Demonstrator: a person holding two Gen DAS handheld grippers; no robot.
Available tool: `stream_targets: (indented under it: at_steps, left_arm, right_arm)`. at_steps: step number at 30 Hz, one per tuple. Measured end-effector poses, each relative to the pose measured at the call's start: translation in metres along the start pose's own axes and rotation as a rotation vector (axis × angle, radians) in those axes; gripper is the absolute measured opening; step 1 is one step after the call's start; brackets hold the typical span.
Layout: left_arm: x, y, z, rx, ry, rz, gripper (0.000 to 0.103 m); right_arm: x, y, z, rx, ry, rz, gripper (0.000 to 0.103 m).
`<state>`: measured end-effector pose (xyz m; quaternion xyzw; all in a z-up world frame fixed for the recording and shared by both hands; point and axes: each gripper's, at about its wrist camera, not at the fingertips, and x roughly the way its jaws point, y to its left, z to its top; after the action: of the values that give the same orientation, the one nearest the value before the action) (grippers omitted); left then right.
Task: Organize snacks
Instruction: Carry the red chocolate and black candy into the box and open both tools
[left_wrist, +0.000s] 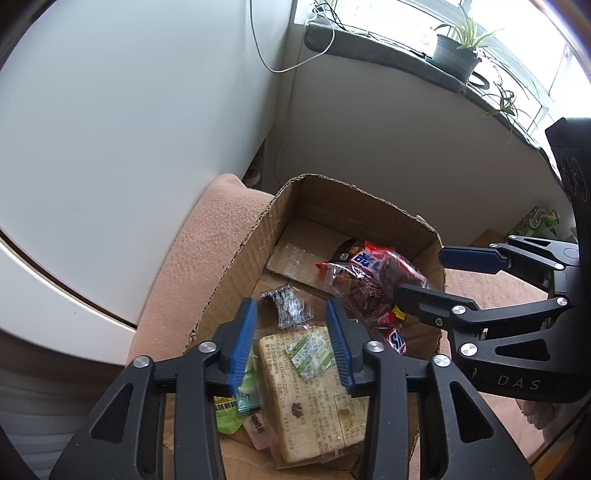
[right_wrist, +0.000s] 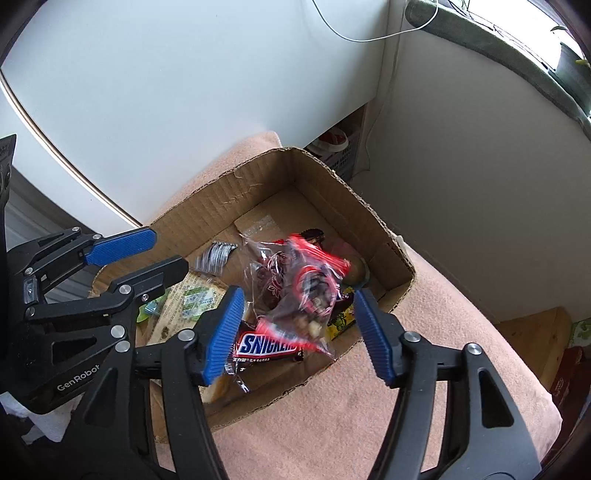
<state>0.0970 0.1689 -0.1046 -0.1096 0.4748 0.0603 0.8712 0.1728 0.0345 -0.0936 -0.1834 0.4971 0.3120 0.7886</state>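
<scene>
Snacks sit in a torn cardboard box (right_wrist: 325, 192) on a pink fleece-covered seat (right_wrist: 443, 332). My right gripper (right_wrist: 297, 325) hangs over the box, jaws well apart, pads pressing on nothing; a clear bag with red trim (right_wrist: 310, 288) shows blurred between them, and I cannot tell whether it is falling or lying on the pile. Left gripper (left_wrist: 291, 343) is part open too, straddling a flat tan pack in clear wrap (left_wrist: 314, 391) without touching it.

Handling, as I judge it: all light stuff. The bag is crinkly, slippery film with loose bits inside, so I'd pinch a sealed end or a gathered corner. The Snickers bar (right_wrist: 266, 347) is firmer; grip across its short width. The tan pack looks stiff but crushable, so take it by the edges, gently. Small silvery packet (left_wrist: 286, 306) lies farther in, flimsy.
</scene>
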Motion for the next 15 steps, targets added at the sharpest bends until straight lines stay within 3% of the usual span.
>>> stream_targets:
  at_steps: [15]
  left_arm:
    - [-0.019, 0.004, -0.009, -0.035, -0.006, 0.034, 0.047]
  right_arm:
    - [-0.025, -0.003, -0.021, 0.024, -0.022, 0.024, 0.066]
